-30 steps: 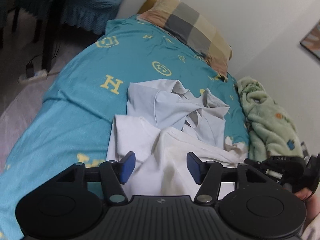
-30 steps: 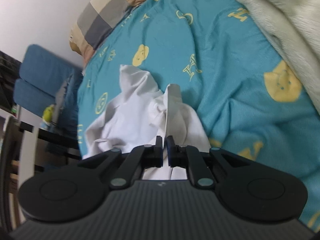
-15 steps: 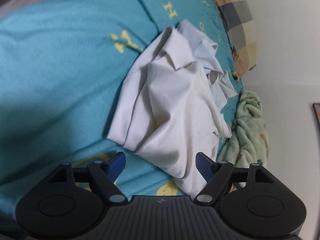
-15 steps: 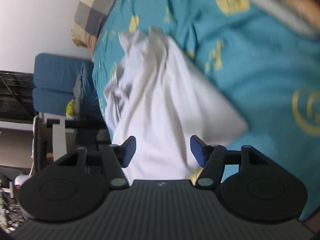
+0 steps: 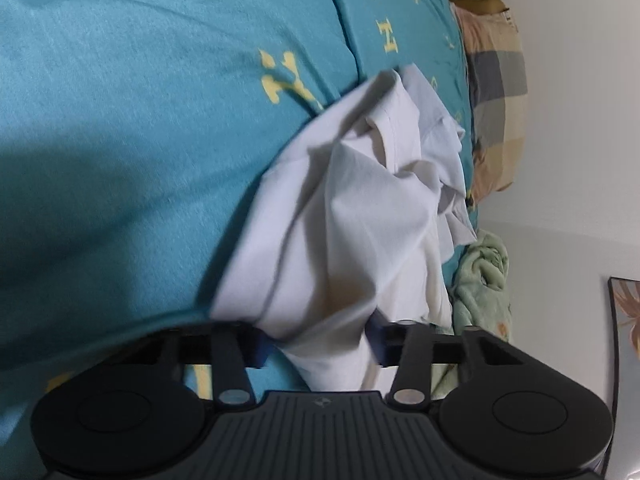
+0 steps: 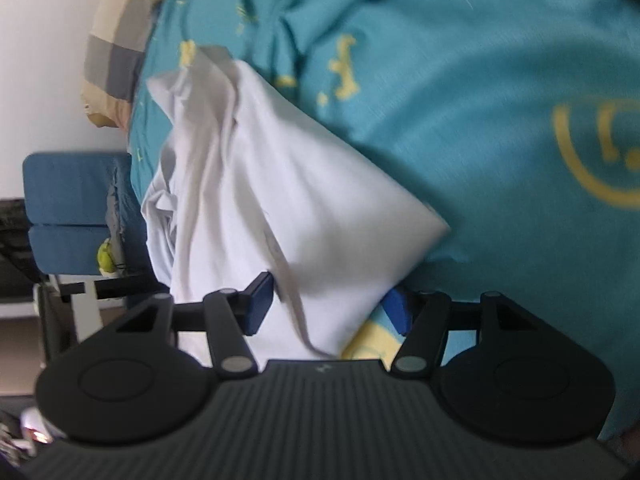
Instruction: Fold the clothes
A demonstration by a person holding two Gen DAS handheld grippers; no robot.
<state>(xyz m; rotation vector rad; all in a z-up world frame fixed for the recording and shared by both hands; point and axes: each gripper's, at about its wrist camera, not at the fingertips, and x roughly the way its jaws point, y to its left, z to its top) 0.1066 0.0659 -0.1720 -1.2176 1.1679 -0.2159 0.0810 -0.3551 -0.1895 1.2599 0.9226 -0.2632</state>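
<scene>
A crumpled white shirt (image 5: 360, 216) lies on the teal bedsheet (image 5: 140, 120). A pale blue-white garment (image 5: 432, 112) lies partly under its far side. My left gripper (image 5: 318, 346) is open, its blue pads either side of the shirt's near edge, with cloth lying between them. In the right wrist view the white shirt (image 6: 280, 184) reaches a folded corner at the right. My right gripper (image 6: 330, 306) is open, its pads either side of the shirt's near hem.
A checked pillow (image 5: 496, 92) lies at the head of the bed by the white wall. A green fleece blanket (image 5: 480, 280) is bunched beside the shirts. A blue chair (image 6: 72, 216) stands off the bed's side.
The right gripper, shut on cloth a second ago, has opened. Both grippers have turned and come down close to the shirt, and its edge now lies between the pads of each.
</scene>
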